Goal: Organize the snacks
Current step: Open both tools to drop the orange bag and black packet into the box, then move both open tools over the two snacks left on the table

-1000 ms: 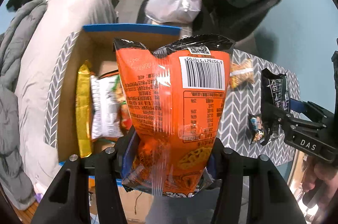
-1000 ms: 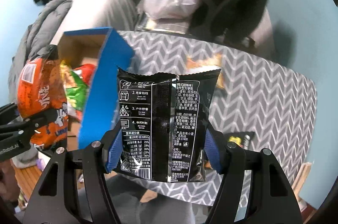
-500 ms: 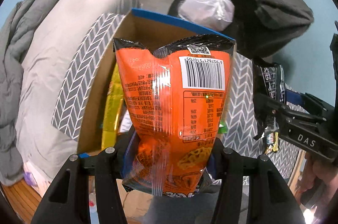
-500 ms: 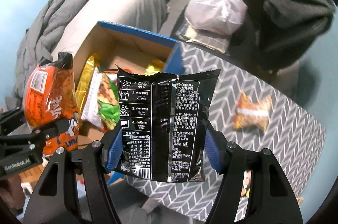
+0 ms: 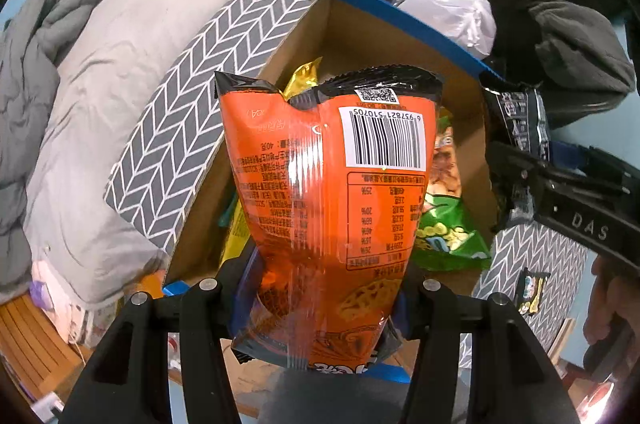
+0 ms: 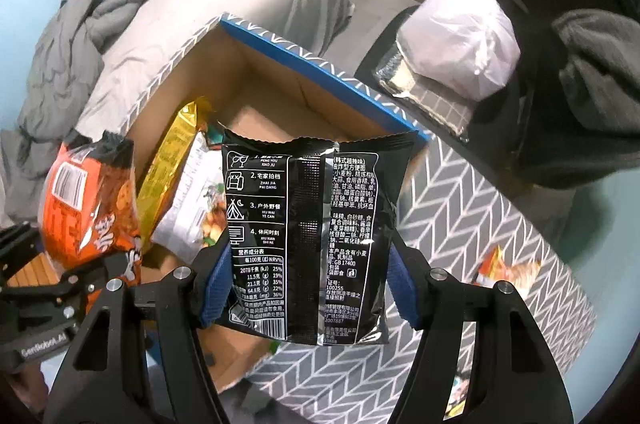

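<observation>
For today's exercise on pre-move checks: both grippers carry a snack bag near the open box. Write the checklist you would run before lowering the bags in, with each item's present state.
1. Left gripper shut on the orange bag: ok.
2. Right gripper shut on the black bag: ok.
3. Cardboard box open at the top: ok.
4. Bare floor left in the box beyond the yellow bag: ok.
5. Orange bag over the box: ok.
6. Black bag fully clear of the blue rim: cannot tell.
</observation>
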A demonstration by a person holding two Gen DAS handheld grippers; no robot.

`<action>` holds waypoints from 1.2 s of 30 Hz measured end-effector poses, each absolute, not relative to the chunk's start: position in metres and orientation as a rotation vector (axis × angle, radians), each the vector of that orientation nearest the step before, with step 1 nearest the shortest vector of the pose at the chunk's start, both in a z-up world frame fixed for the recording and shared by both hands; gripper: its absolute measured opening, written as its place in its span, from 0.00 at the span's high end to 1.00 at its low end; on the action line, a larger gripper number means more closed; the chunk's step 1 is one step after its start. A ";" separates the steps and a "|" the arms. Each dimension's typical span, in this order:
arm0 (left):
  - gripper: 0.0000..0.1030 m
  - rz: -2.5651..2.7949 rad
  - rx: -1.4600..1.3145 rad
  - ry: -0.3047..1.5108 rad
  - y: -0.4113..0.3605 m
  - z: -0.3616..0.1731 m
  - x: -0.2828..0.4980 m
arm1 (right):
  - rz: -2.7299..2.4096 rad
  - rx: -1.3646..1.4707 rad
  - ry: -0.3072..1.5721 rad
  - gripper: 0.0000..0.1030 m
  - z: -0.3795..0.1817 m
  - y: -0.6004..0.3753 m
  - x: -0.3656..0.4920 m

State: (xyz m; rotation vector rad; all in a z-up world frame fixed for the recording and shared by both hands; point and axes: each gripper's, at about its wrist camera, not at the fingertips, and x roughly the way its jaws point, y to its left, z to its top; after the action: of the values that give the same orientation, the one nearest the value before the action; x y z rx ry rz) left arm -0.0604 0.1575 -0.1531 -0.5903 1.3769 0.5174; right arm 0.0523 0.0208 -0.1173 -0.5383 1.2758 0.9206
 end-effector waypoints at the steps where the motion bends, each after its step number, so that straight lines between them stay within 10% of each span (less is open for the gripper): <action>1: 0.46 0.519 -0.600 1.374 0.159 -0.155 -0.061 | 0.923 -0.557 1.274 0.34 -0.120 0.026 0.052; 36: 0.32 0.387 -0.458 1.349 0.117 -0.129 -0.026 | 0.786 -0.457 1.306 0.26 -0.102 -0.020 0.064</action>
State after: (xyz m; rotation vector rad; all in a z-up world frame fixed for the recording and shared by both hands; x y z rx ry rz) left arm -0.0258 0.1173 -0.1286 -0.4580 1.3491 0.3875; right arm 0.0640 -0.0203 -0.1024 -0.4570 1.3057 0.7864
